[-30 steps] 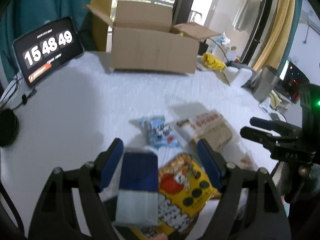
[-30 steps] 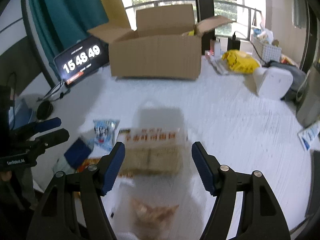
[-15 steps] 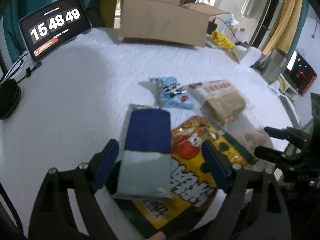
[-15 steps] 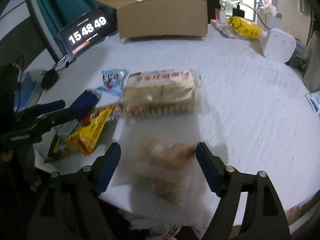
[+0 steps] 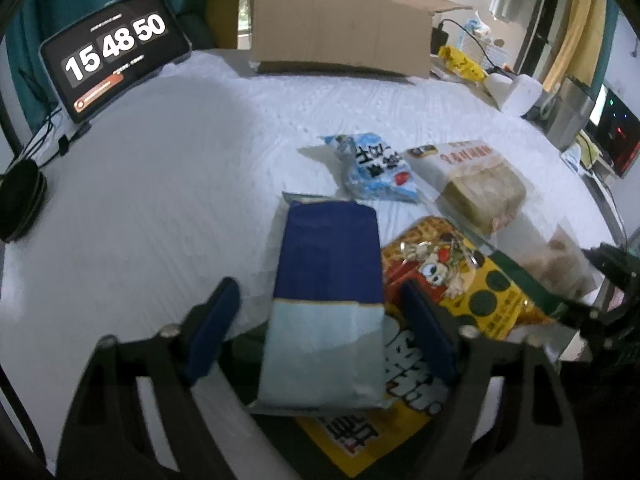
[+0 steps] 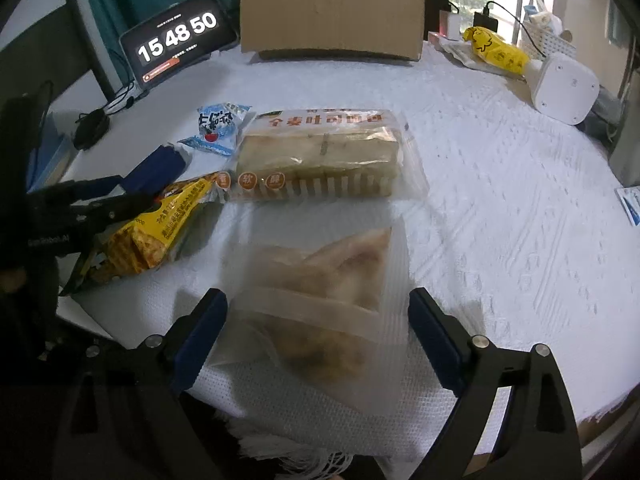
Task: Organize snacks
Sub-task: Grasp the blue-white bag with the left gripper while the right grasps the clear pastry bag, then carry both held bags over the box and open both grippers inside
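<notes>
Several snack packs lie on the white table. In the left wrist view my open left gripper straddles a dark blue and pale blue packet lying on a yellow snack bag. A light blue pack and a bread pack lie beyond. In the right wrist view my open right gripper straddles a clear bag of pastries, without touching it. The bread pack, the yellow bag and the light blue pack lie further off. An open cardboard box stands at the back.
A clock tablet stands at the back left, with cables and a black round object beside it. A white device and a yellow bag sit at the back right. The table's near edge lies just below both grippers.
Both grippers have pulled back and tilted down toward the near snacks. The blue packet now lies between the left fingers and the pastry bag between the right fingers. The clock changed to 15:48:50.
</notes>
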